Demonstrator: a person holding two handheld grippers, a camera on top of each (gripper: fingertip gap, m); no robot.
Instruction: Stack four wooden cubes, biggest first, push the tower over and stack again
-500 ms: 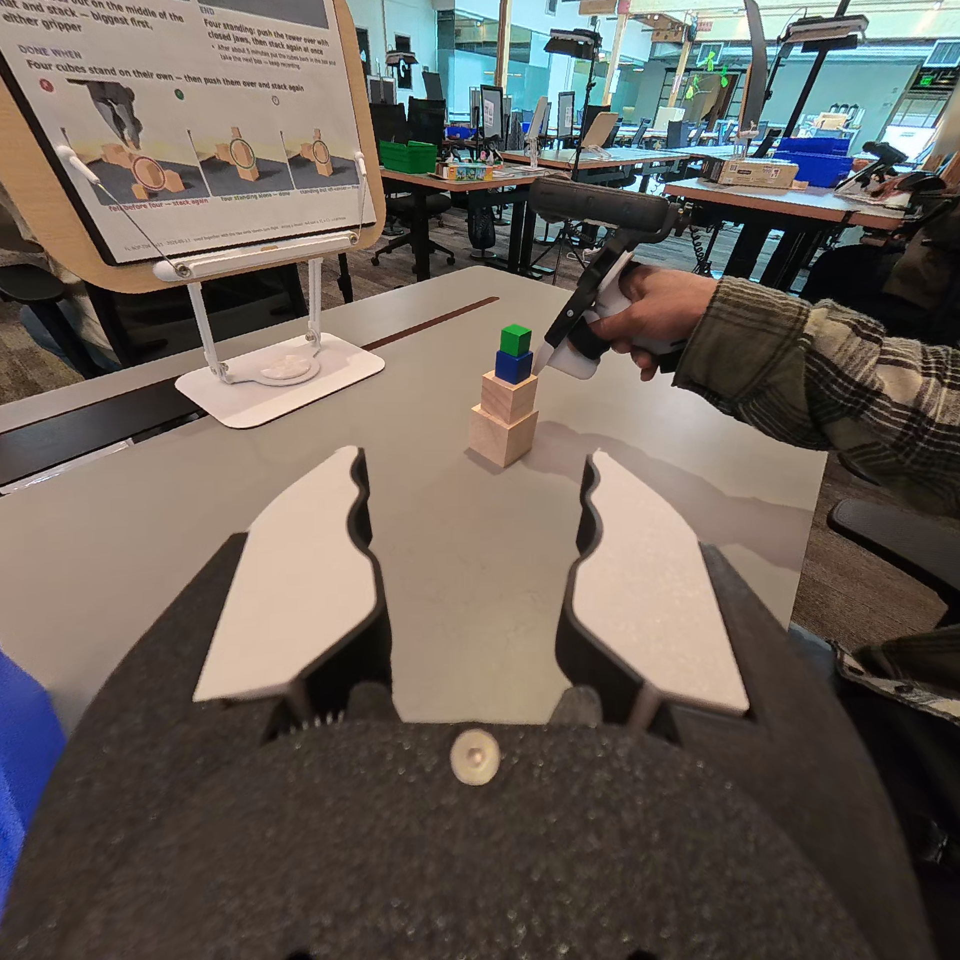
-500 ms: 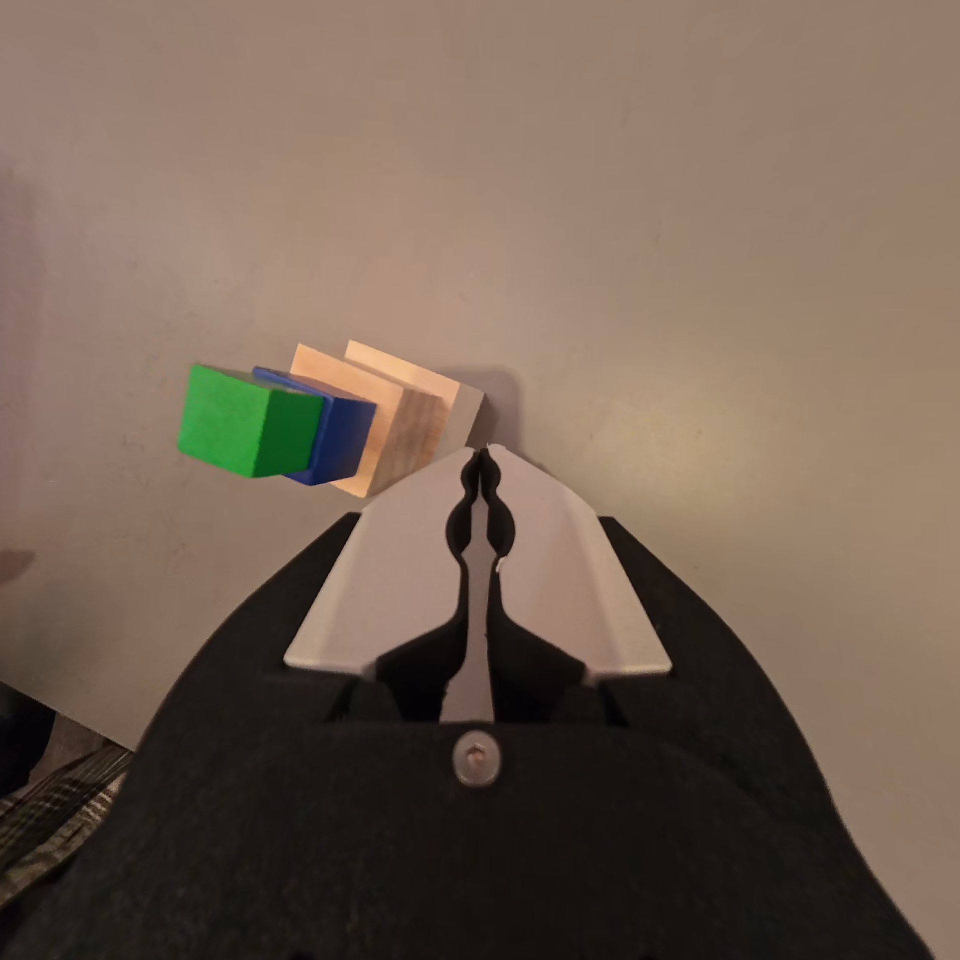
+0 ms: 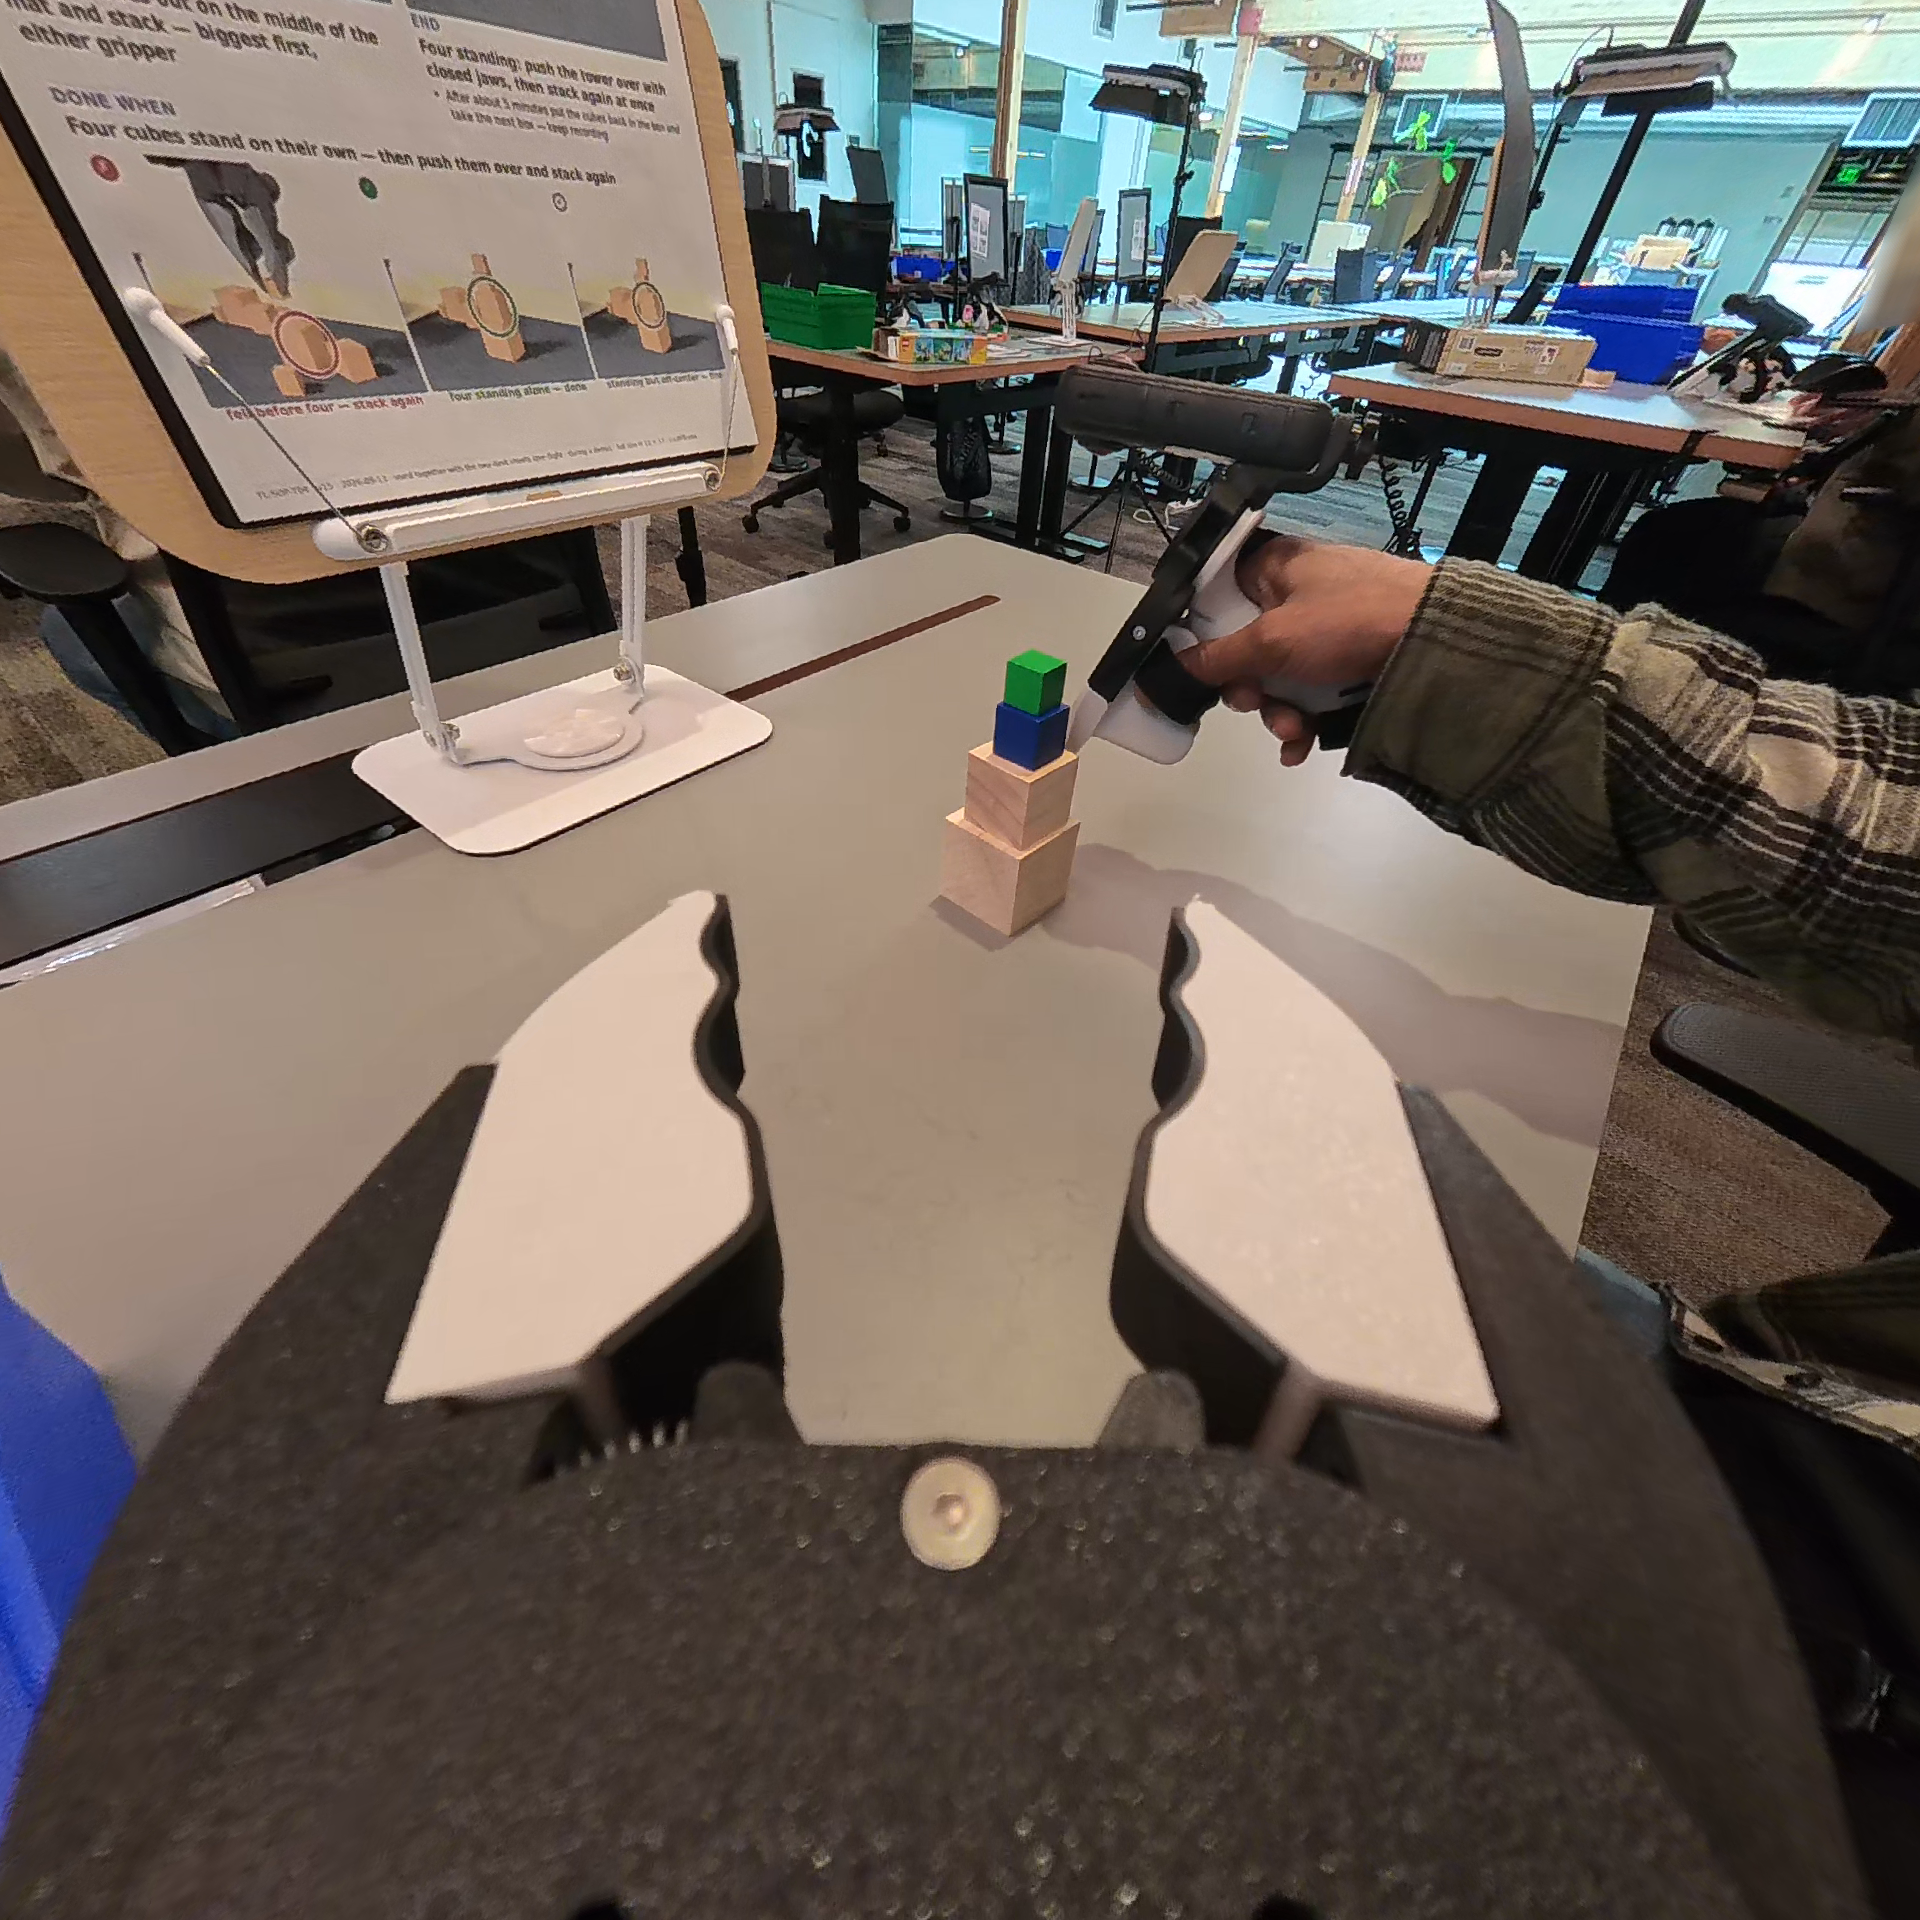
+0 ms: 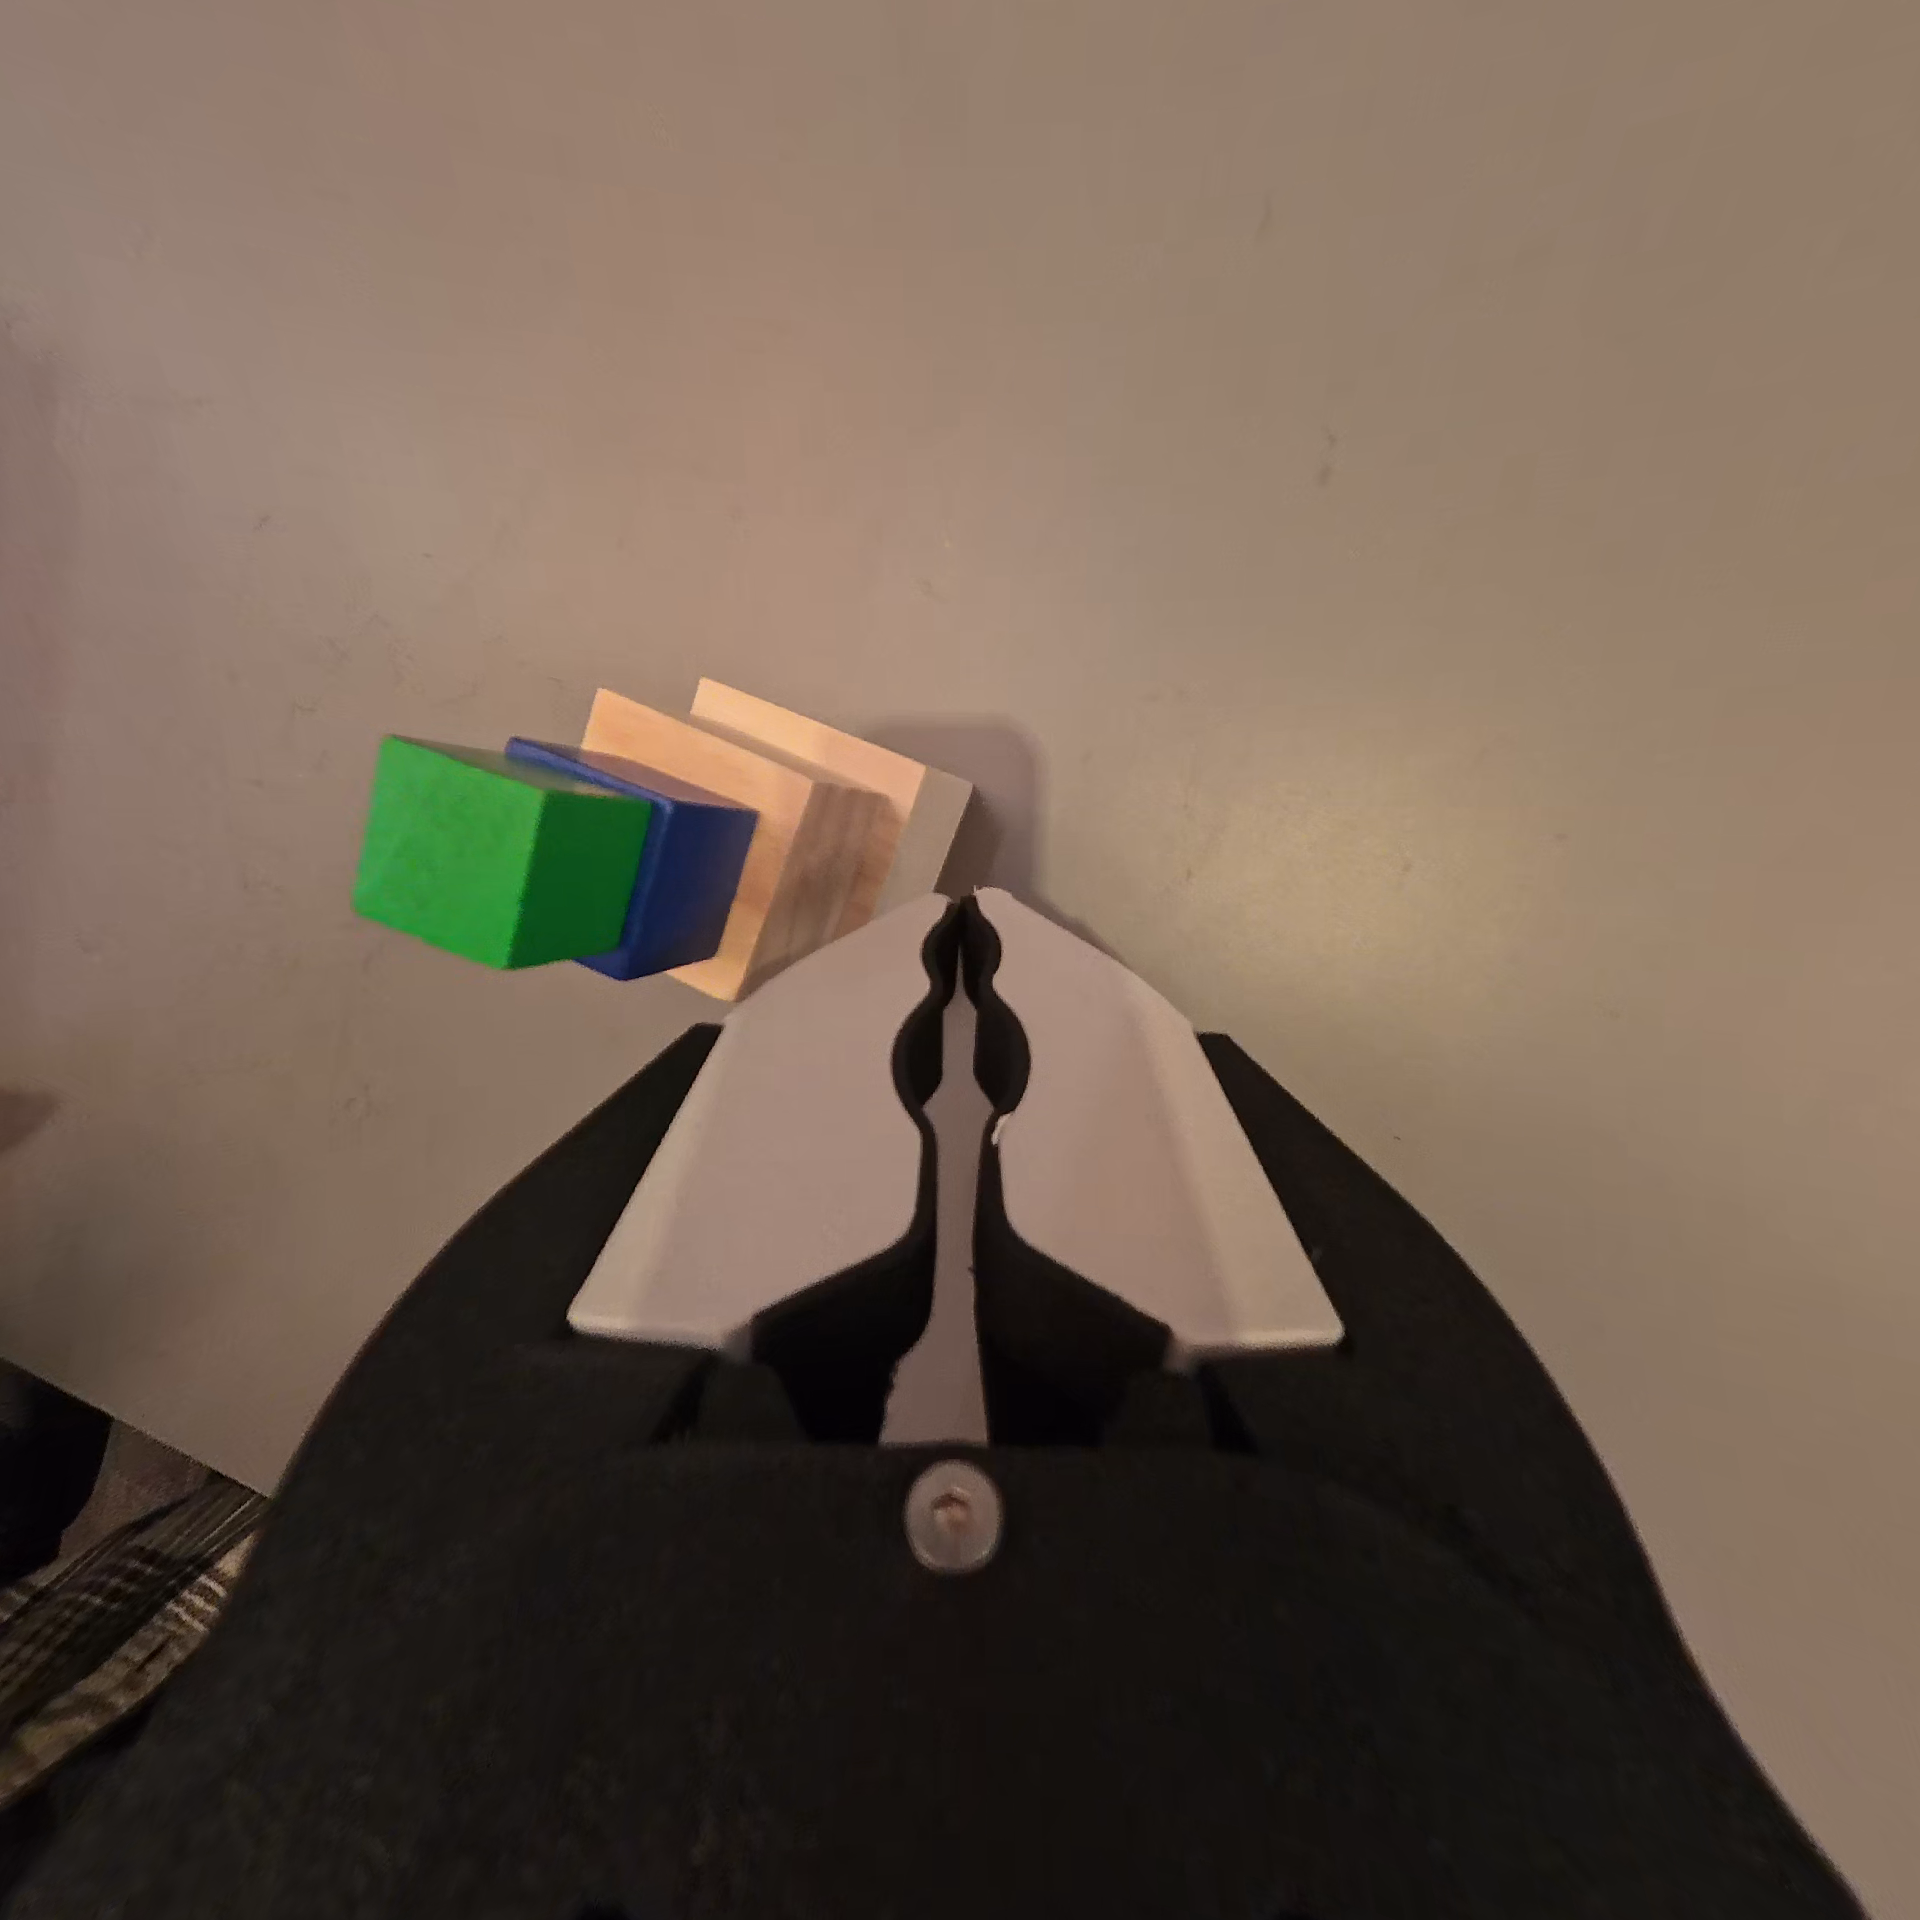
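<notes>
Beside the tower (image 3: 1013,795), right hand-held gripper (image 4: 964,902) clenched; left hand-held gripper (image 3: 945,935) released, empty.

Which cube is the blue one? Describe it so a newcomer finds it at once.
On the grey table, right of the white document stand, rises a four-cube tower. The blue cube sits third up, under the green cube and above two bare wooden cubes; the shut right gripper points at its side.

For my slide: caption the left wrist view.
Right gripper, shut, beside the blue cube of a four-cube tower.
</notes>
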